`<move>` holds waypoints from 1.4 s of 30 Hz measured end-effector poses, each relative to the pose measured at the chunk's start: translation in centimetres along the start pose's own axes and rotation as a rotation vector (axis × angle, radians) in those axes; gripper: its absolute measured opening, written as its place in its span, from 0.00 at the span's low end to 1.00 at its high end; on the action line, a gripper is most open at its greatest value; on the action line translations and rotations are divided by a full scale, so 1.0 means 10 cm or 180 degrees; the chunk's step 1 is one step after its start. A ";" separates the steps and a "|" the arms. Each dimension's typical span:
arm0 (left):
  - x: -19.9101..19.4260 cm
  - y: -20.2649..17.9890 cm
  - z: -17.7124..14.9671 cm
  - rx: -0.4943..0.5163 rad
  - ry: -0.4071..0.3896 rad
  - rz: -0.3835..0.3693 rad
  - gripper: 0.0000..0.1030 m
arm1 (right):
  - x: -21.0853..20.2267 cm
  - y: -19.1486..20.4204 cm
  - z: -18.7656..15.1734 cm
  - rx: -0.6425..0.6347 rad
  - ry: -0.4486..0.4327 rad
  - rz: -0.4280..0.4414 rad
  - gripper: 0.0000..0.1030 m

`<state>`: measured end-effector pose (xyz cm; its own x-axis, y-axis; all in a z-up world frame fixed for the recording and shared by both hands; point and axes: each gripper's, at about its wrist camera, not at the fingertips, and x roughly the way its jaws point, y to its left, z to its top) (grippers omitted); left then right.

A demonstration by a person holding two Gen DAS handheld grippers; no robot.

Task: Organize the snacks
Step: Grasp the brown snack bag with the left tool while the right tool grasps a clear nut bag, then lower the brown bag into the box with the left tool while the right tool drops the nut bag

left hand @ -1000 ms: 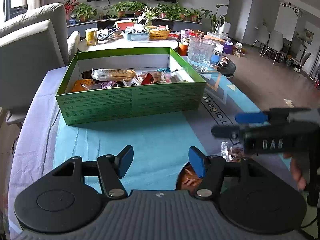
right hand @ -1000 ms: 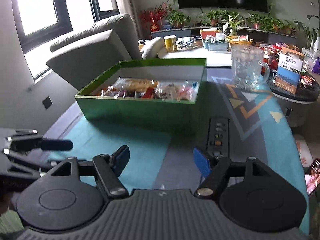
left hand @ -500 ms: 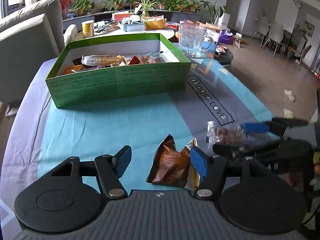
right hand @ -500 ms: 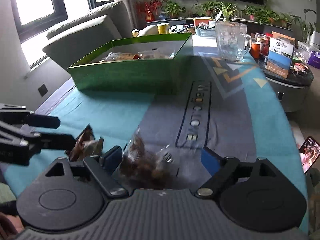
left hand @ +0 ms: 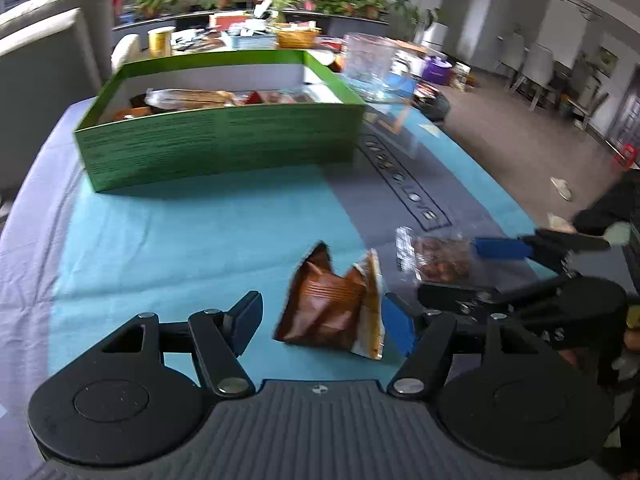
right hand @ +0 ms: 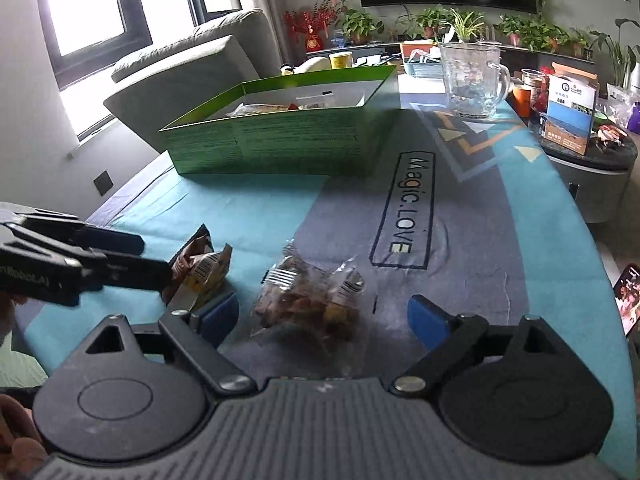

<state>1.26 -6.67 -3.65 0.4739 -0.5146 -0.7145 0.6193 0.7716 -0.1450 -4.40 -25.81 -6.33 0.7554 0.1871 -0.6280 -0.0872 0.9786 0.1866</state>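
A brown snack packet [left hand: 328, 304] lies on the blue cloth between the open fingers of my left gripper [left hand: 322, 320]; it also shows in the right wrist view [right hand: 198, 272]. A clear bag of brown snacks [right hand: 310, 304] lies between the open fingers of my right gripper [right hand: 324, 316]; it also shows in the left wrist view [left hand: 436, 258]. A green box [left hand: 220, 144] holding several snacks stands farther back; it shows in the right wrist view too [right hand: 280, 140]. Neither gripper holds anything.
A glass pitcher [right hand: 474, 80] stands behind the box to the right. A round side table [right hand: 592, 160] with a blue carton stands off the table's right edge. A grey sofa [right hand: 192, 72] is to the left. A phone [right hand: 628, 300] lies at the right edge.
Both grippers have pulled back and lowered from the green box. The brown packet and the clear bag have come into view between their open fingers.
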 end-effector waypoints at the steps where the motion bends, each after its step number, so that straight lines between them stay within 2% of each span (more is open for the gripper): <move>1: 0.00 -0.03 -0.01 0.0039 -0.0001 -0.0027 0.61 | 0.01 0.00 0.00 -0.0006 0.0006 -0.0011 0.90; 4: 0.05 -0.08 -0.02 0.0108 0.0042 -0.0061 0.62 | 0.05 0.02 0.01 -0.0003 0.0057 -0.0043 0.90; 8: 0.18 -0.09 0.00 0.0137 0.0090 0.0037 0.64 | 0.08 0.06 0.01 -0.0053 0.0075 -0.0185 0.90; 14: 0.28 0.04 0.01 -0.0027 0.0107 -0.0019 0.64 | 0.11 0.04 0.04 -0.0058 0.0102 -0.0342 0.90; 15: 0.29 0.06 0.01 -0.0019 0.0070 -0.0034 0.63 | 0.11 0.03 0.04 -0.0034 0.0087 -0.0341 0.90; 16: 0.29 0.07 0.00 -0.0011 0.0033 -0.0034 0.57 | 0.12 0.02 0.04 -0.0014 0.0072 -0.0334 0.88; 17: 0.28 0.08 -0.01 -0.0011 -0.0008 -0.0075 0.43 | 0.12 0.03 0.05 -0.0018 0.0056 -0.0327 0.79; 19: 0.26 0.10 -0.01 -0.0052 -0.0019 -0.0111 0.39 | 0.11 0.07 0.08 -0.0097 0.0062 -0.0316 0.64; 26: 0.06 0.18 0.09 -0.0045 -0.0297 0.0044 0.37 | 0.08 0.09 0.23 0.0025 -0.0065 -0.0192 0.63; 35: -0.16 0.44 0.52 -0.0059 -0.0732 0.0287 0.38 | 0.10 0.15 0.63 0.0004 -0.0354 -0.0059 0.63; 42: -0.09 0.71 1.14 -0.0172 -0.0969 0.0550 0.38 | 0.22 0.17 1.14 -0.0077 -0.0669 0.0001 0.63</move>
<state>12.39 -4.96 3.76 0.7388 -0.4563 -0.4959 0.4836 0.8715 -0.0814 4.53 -24.69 1.25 0.8741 0.1676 -0.4560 -0.1011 0.9808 0.1668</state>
